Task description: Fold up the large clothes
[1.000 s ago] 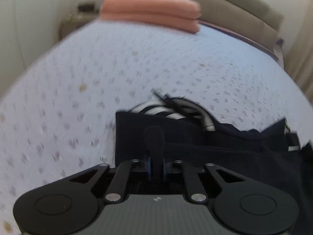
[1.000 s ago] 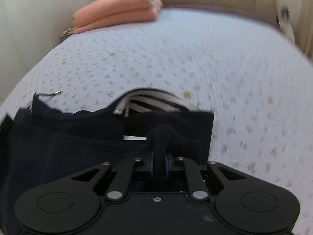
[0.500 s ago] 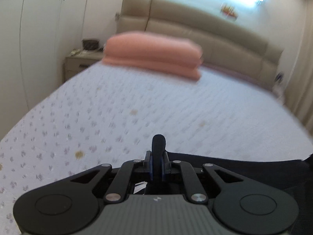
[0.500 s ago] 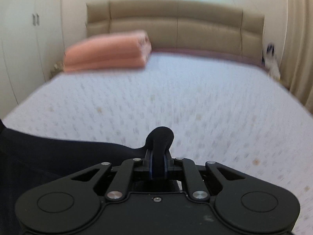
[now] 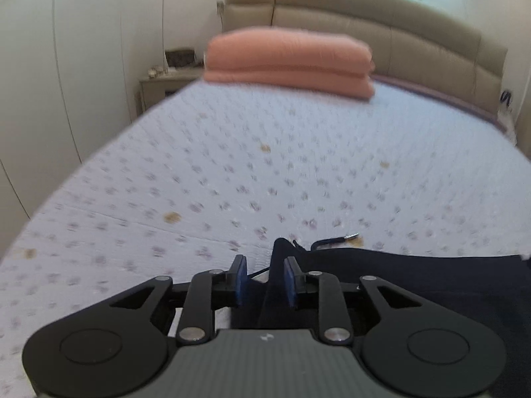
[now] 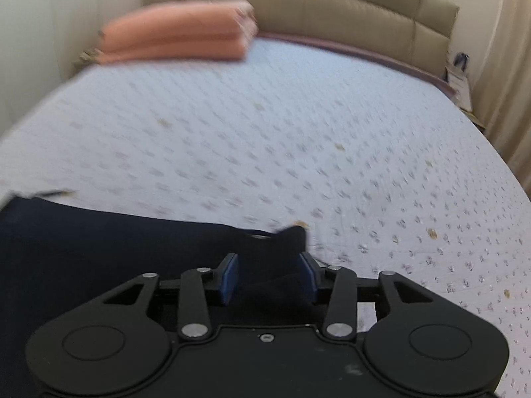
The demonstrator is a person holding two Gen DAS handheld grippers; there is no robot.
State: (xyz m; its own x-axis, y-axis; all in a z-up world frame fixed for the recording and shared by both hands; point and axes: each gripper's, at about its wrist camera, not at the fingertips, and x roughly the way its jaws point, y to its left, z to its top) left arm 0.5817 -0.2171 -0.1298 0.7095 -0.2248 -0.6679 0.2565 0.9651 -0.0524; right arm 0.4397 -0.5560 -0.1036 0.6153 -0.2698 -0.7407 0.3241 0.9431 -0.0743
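Observation:
A dark navy garment point(image 5: 415, 282) lies on the pale flowered bed sheet point(image 5: 265, 165), and its far edge runs across both views. In the left wrist view my left gripper point(image 5: 265, 278) has its jaws opening. A raised corner of the garment stands between the blue pads point(image 5: 240, 280), loose on its left side. A drawstring with a metal tip point(image 5: 345, 238) lies just beyond. In the right wrist view my right gripper point(image 6: 268, 277) is also opening. The garment point(image 6: 99, 248) spreads to its left, with a cloth corner point(image 6: 292, 237) poking up between the pads, which do not press on it.
A folded salmon blanket point(image 5: 288, 59) point(image 6: 179, 36) lies at the head of the bed, before a beige padded headboard point(image 5: 415, 39). A nightstand point(image 5: 162, 86) and white wardrobe doors point(image 5: 83, 66) stand to the left. Bare sheet stretches beyond the garment.
Both grippers were shut on the garment's edge and now stand parted. The striped lining seen a second ago is out of sight. Both views swung up towards the headboard, and the right view has since tipped down a little.

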